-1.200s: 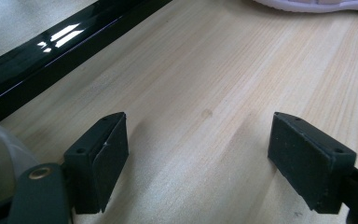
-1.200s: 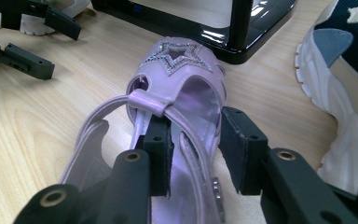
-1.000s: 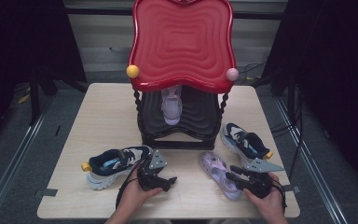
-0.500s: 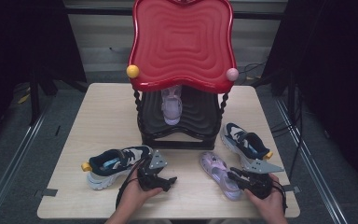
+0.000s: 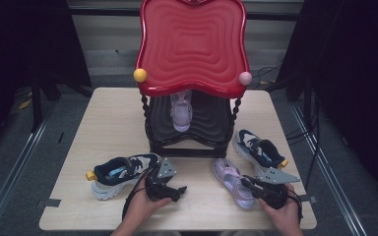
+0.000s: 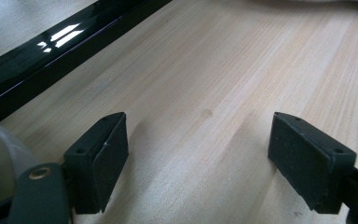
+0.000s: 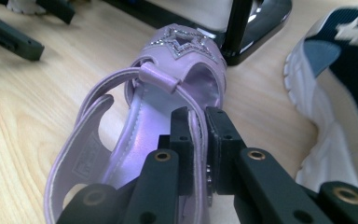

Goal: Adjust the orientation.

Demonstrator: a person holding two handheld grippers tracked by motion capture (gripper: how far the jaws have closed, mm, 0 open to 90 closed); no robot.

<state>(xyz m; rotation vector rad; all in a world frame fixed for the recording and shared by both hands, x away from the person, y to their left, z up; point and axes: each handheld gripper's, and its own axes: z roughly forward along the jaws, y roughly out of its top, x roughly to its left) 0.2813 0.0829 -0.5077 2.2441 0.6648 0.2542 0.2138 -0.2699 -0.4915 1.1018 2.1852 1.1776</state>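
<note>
On the near right part of the wooden table [image 5: 103, 118], the purple sandal [image 5: 234, 181] lies flat, its toe towards the black-and-red shoe rack [image 5: 192, 73] and its heel towards the person; the right gripper [image 5: 254, 186] has its jaws clamped on the sandal's side strap, having just been closing on it; in the right gripper view the two black pads pinch the thin purple band [image 7: 198, 140] between them, with the star-trimmed toe strap [image 7: 184, 42] beyond. Just to the right of the sandal sits a navy and white sneaker [image 5: 257, 150]; its mate [image 5: 120, 172] lies at the near left, toe tab yellow. The left gripper [image 5: 173, 191] rests beside that sneaker, jaws standing apart over bare wood with nothing between them; a second purple sandal [image 5: 181, 110] stands on the rack's lower shelf.
</note>
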